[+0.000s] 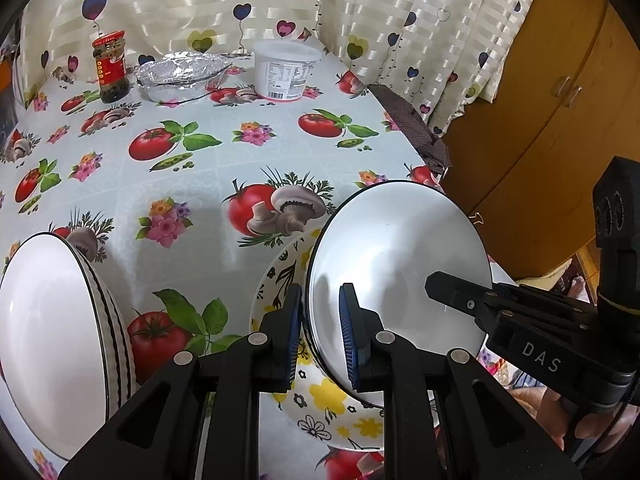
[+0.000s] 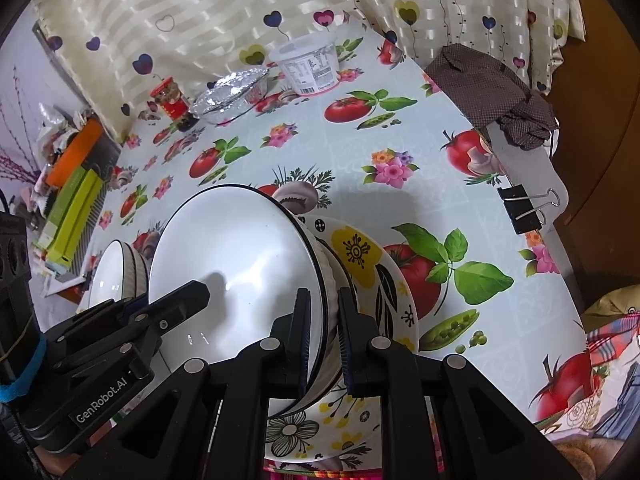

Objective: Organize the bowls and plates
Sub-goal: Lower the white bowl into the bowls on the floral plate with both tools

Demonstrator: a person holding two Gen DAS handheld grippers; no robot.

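A white bowl (image 1: 396, 264) with a thin black rim hangs tilted just over a flowered plate (image 1: 328, 400) near the table's front edge. My left gripper (image 1: 320, 298) is shut on the bowl's left rim, one blue pad inside and one outside. My right gripper (image 2: 323, 304) is shut on the opposite rim of the same bowl (image 2: 240, 256); one of its fingers (image 1: 452, 292) reaches over the inside. The flowered plate (image 2: 360, 256) shows beneath. A second white bowl (image 1: 52, 340) with dark stripes stands on the table to the left, also seen as the second bowl (image 2: 114, 272).
At the back of the fruit-print tablecloth (image 1: 208, 184) stand a red-lidded jar (image 1: 111, 66), a foil tray (image 1: 182, 74) and a white tub (image 1: 286, 72). A brown cloth (image 2: 488, 80) and binder clip (image 2: 524, 208) mark the right edge. Boxes (image 2: 72, 200) lie far left.
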